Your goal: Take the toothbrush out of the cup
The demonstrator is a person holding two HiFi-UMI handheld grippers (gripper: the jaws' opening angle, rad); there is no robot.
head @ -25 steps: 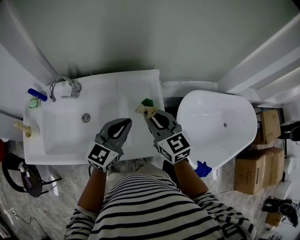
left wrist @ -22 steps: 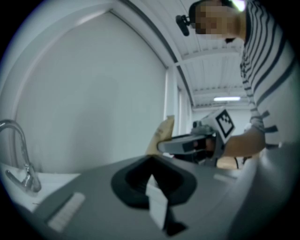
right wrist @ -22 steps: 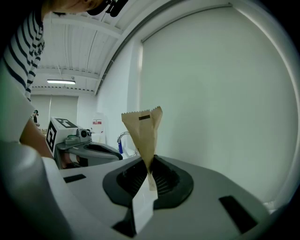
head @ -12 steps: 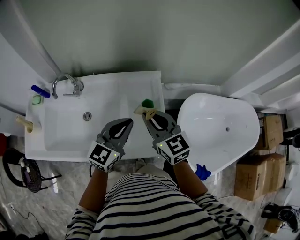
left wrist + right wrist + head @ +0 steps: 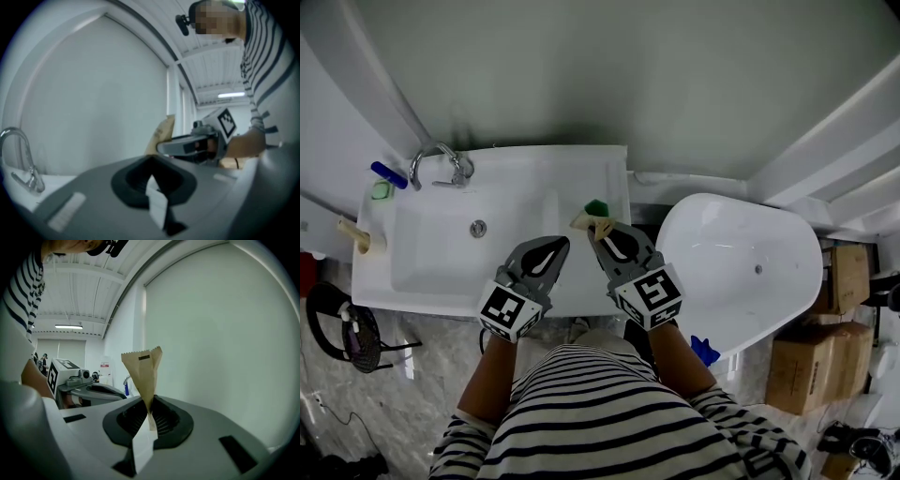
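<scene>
The brown paper packet, flat and creased with a zigzag top edge and a small dark label, stood upright in the right gripper, whose jaws were clamped on its lower end; whether a toothbrush was inside it could not be told. Seen from the head camera, the packet lay at that gripper's tip, over the right rim of the sink and just in front of the green cup; whether it was touching the cup could not be told. The left gripper hung beside it over the sink's front edge, jaws pressed together with nothing between them. The sink was white and rectangular, with a chrome tap at its back left corner and a small blue thing near that. A plain pale wall rose behind. To the right stood a white tub, with cardboard boxes past it on the marbled floor.
</scene>
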